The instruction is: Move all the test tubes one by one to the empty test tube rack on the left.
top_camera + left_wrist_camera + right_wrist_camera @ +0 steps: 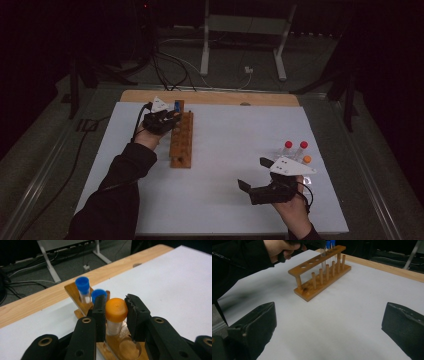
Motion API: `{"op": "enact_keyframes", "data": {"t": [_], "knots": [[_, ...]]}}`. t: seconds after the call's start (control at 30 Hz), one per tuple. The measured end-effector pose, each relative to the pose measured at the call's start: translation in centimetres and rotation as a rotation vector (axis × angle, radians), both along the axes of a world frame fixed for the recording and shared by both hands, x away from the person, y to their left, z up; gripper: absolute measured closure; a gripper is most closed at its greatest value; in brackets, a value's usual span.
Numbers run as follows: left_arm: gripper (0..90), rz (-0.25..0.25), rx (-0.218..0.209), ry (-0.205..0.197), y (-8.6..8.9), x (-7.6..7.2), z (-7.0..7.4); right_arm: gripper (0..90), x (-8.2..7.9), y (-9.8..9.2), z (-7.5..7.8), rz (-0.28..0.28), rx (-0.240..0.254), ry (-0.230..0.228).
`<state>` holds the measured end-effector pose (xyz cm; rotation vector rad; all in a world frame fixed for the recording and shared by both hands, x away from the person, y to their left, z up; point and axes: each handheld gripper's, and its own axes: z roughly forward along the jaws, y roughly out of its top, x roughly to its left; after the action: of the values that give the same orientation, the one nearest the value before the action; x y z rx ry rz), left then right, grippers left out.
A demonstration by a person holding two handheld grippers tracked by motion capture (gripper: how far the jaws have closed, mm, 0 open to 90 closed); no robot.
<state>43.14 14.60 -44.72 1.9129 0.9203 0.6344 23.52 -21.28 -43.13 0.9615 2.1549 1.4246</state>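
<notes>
A wooden tube rack [181,142] stands on the white table sheet, left of centre. My left gripper [174,117] is at its far end, shut on an orange-capped tube [116,310] whose clear body stands in a rack hole. Just beyond it in the rack [125,346] stand two blue-capped tubes [82,286] [98,293]. My left gripper [115,302] has a jaw on each side of the orange cap. Near the front right of the table my right gripper [252,173] is open and holds nothing. From my right gripper [329,315] the rack [319,272] lies ahead.
Two red-capped tubes [288,145] [303,145] and an orange-capped one [307,159] are on the sheet at the right, beside my right hand. Several rack holes [180,145] nearer me are free. A wooden table edge [210,97] runs along the back; cables lie on the floor beyond.
</notes>
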Motion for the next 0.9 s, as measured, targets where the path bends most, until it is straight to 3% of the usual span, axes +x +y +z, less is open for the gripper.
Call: {"op": "enact_keyframes", "data": {"t": [0.33, 0.6, 0.73, 0.9], "knots": [[69.5, -0.013, 0.001, 0.003, -0.1, -0.4, 0.1, 0.0, -0.1, -0.1, 0.2, 0.005, 0.006, -0.001], [36.7, -0.027, -0.005, -0.039, -0.2, -2.5, 1.8, 0.0, -0.2, -0.8, 1.1, -0.012, 0.016, -0.025], [16.3, -0.073, -0.014, -0.037, -0.1, -3.8, 2.7, 0.0, -0.1, -2.0, 2.0, -0.042, 0.023, -0.047], [3.4, -0.157, -0.06, -0.028, 0.3, -5.9, 3.2, 0.0, 0.1, -4.3, 2.8, -0.114, 0.018, -0.07]]}}
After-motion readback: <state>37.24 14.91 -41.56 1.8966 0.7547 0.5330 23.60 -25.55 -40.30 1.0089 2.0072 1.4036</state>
